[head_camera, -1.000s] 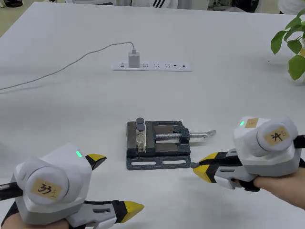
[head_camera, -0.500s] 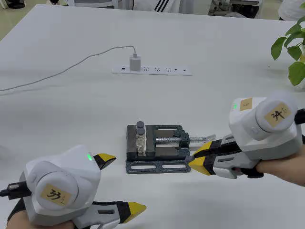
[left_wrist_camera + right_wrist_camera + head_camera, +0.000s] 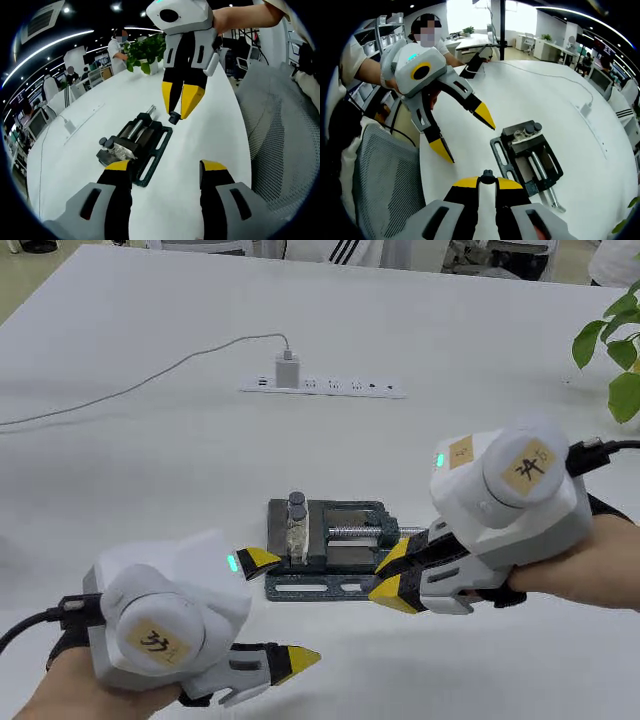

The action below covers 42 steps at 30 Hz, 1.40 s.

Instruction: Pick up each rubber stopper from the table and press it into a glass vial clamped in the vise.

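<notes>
Right hand-held gripper (image 3: 386,575), pinching a small dark rubber stopper (image 3: 487,176), has moved in beside the black metal vise (image 3: 335,552), so pressing it into the clamped clear glass vial (image 3: 297,532) looks next; left hand-held gripper (image 3: 281,607) hangs open

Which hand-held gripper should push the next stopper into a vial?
Right, probably. The right hand-held gripper pinches a dark rubber stopper and hovers right beside the vise. The left hand-held gripper is open and empty, a bit farther back.
</notes>
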### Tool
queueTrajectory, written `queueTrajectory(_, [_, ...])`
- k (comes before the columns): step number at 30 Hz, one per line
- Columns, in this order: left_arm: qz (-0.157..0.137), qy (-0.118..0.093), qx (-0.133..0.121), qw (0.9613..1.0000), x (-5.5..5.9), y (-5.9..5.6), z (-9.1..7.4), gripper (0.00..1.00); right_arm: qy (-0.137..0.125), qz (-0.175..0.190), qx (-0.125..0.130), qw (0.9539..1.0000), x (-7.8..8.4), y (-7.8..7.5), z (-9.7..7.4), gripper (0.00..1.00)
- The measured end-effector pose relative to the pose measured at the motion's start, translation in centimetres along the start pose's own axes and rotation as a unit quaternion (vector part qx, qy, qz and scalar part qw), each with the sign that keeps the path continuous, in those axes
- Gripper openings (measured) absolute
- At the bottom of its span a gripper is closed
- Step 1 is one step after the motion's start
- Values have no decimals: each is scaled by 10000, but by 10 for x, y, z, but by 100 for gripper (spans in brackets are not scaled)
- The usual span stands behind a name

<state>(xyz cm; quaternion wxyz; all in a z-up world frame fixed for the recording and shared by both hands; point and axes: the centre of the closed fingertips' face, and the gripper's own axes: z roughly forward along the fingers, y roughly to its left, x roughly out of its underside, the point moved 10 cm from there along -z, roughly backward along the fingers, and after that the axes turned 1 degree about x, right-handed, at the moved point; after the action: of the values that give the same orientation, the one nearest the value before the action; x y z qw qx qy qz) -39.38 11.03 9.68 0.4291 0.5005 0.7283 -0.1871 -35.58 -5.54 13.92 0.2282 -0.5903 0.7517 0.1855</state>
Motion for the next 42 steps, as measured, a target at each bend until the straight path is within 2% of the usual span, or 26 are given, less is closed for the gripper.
queueTrajectory(8, [464, -8, 128, 9988, -10, -1, 3, 38, 359, -405, -253, 9982, -9, 6, 7, 7])
queueTrajectory(16, [723, -11, 291, 9970, -16, -3, 7, 26, 478, -526, -423, 9966, -16, 9, 15, 7])
queueTrajectory(26, [886, 10, 499, 9948, -19, -8, 8, 13, 541, -605, -570, 9951, -19, 15, 22, 7])
queueTrajectory(42, [1040, 67, 647, 9925, -20, -12, 11, 6, 566, -653, -655, 9941, -20, 18, 24, 7])
